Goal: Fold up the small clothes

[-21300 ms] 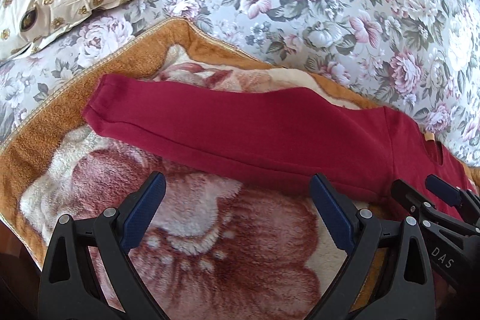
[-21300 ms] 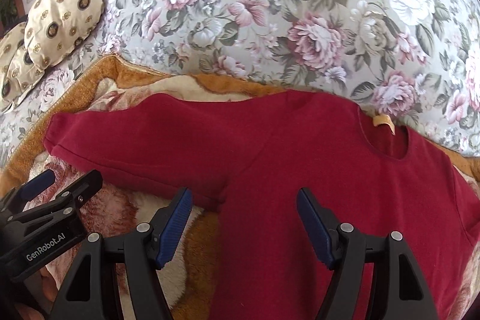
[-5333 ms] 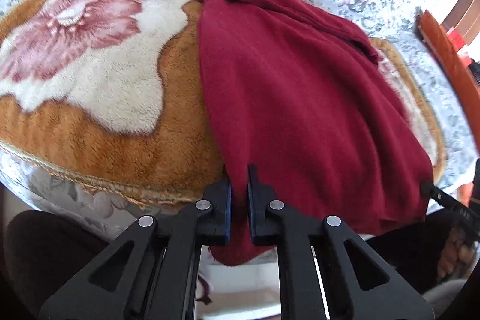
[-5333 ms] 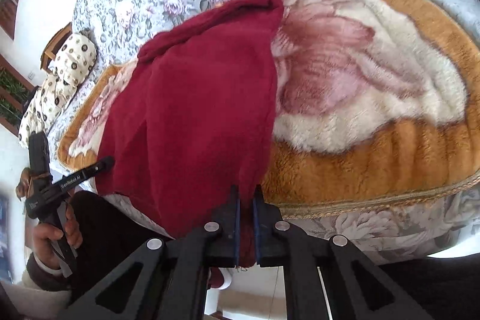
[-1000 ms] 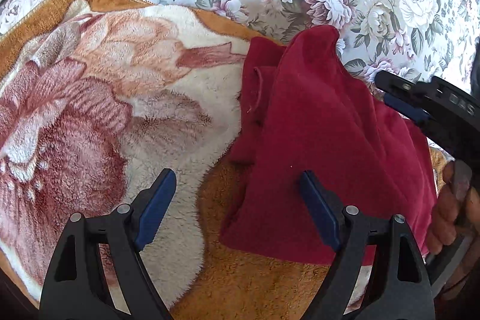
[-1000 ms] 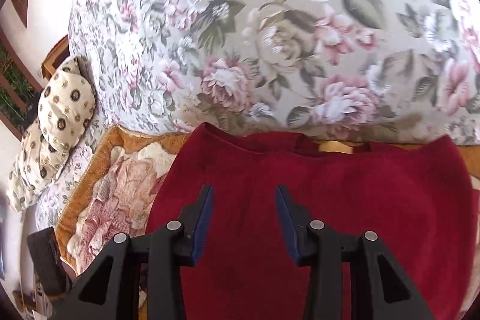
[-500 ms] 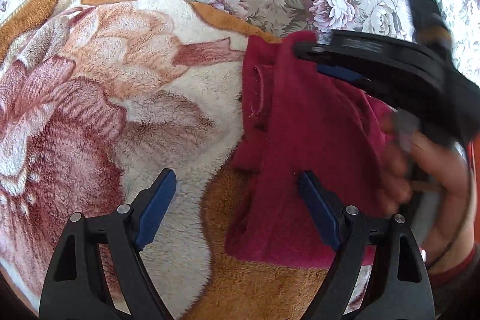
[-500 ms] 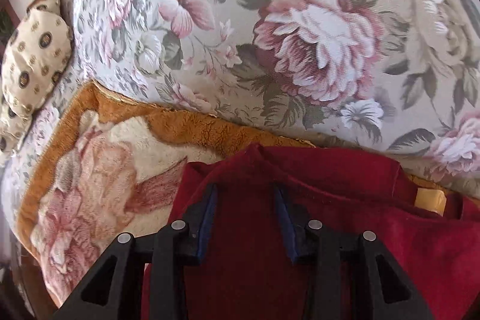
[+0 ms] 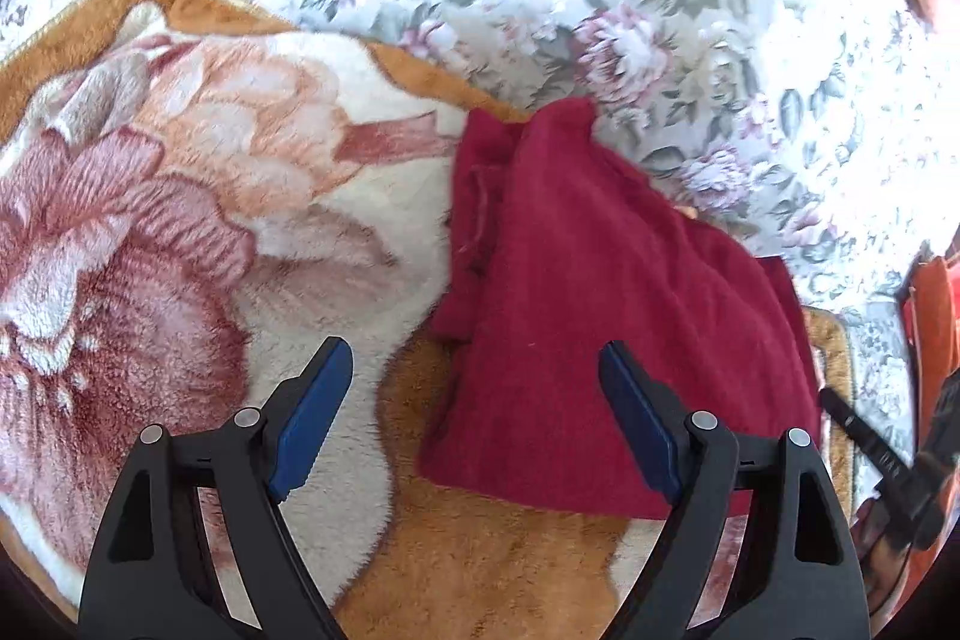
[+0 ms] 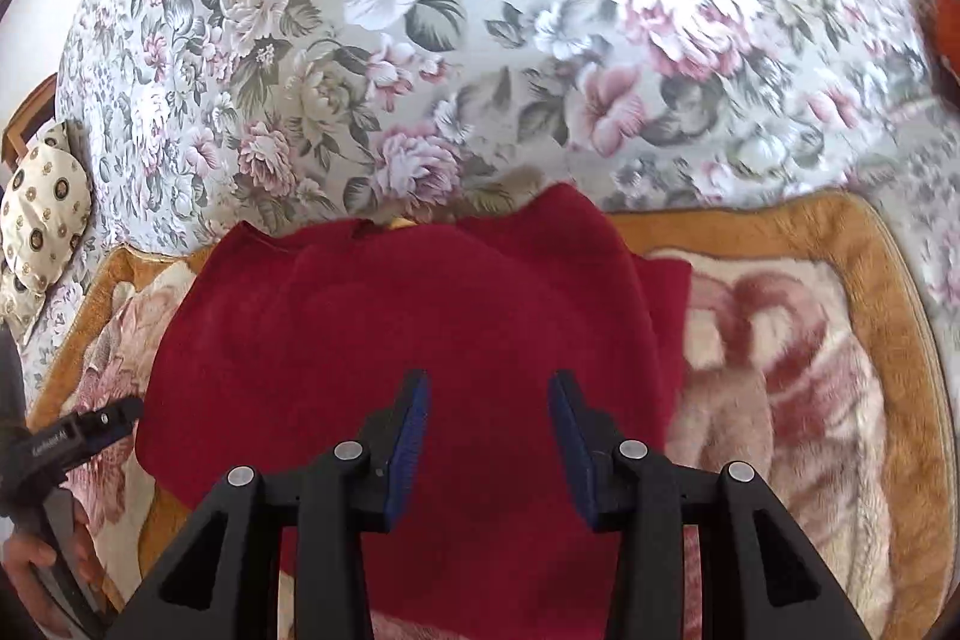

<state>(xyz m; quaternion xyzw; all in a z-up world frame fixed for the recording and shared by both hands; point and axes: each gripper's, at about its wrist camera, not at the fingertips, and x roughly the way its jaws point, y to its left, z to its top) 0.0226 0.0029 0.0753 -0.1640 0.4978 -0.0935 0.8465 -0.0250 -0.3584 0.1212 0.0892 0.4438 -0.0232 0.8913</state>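
A dark red top (image 9: 606, 304) lies folded into a compact shape on the orange and cream floral blanket (image 9: 180, 232). It also shows in the right wrist view (image 10: 408, 340), with a tan neck label at its far edge. My left gripper (image 9: 474, 400) is open and empty, above the garment's near left corner. My right gripper (image 10: 489, 418) is open and empty, over the garment's near middle. The right gripper's tip (image 9: 852, 421) shows at the right edge of the left view. The left gripper's tip (image 10: 90, 427) shows at the left edge of the right view.
A grey floral bedspread (image 10: 480, 40) covers the bed beyond the blanket. A cream patterned pillow (image 10: 42, 214) lies at the far left. Something orange-red (image 9: 930, 304) stands at the right edge. The blanket (image 10: 810, 370) runs on to the right of the garment.
The right gripper has drawn back from the garment's far left corner toward me and opened wider. The left gripper has stayed open and nearly still.
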